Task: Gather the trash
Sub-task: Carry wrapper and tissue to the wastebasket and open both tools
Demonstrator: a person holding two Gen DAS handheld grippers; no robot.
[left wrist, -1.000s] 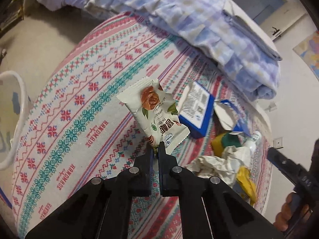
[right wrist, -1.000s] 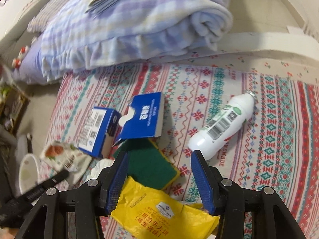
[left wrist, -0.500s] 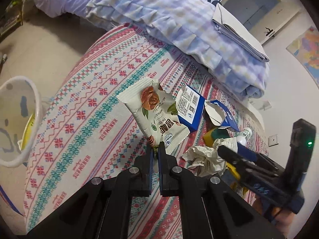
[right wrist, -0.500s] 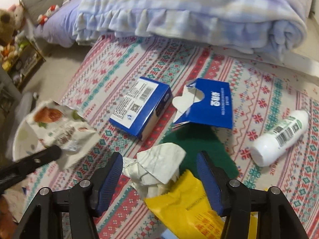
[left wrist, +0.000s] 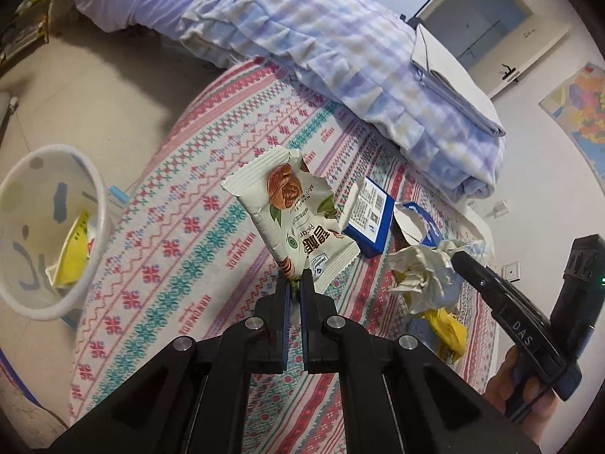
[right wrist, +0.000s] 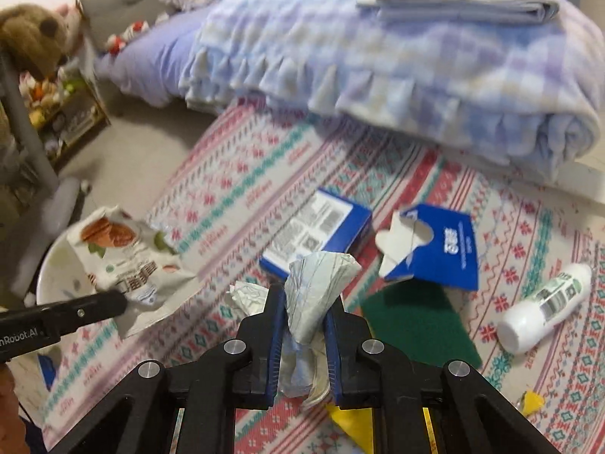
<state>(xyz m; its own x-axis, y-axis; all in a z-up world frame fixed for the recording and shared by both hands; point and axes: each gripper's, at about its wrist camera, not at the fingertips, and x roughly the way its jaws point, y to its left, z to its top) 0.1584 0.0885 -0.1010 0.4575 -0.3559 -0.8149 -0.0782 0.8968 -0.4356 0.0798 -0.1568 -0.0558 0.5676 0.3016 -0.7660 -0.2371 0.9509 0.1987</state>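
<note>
My left gripper (left wrist: pixel 295 280) is shut on the corner of a white pecan snack wrapper (left wrist: pixel 293 219) and holds it up above the patterned bedspread (left wrist: pixel 181 249). The wrapper also shows at the left of the right wrist view (right wrist: pixel 128 265). My right gripper (right wrist: pixel 303 302) is shut on a crumpled white paper wad (right wrist: pixel 319 283), lifted off the bedspread; it shows in the left wrist view (left wrist: pixel 427 272) too. A white trash bin (left wrist: pixel 49 227) with a yellow wrapper inside stands on the floor at the left.
On the bedspread lie a blue box (right wrist: pixel 317 227), a torn blue carton (right wrist: pixel 435 249), a green scouring pad (right wrist: pixel 416 321), a white bottle (right wrist: pixel 544 302) and a yellow bag (left wrist: pixel 446 329). A folded checked blanket (left wrist: pixel 359 64) lies behind them.
My right gripper has closed on the paper wad and lifted it. My left gripper has carried the wrapper left, and the trash bin has come further into view.
</note>
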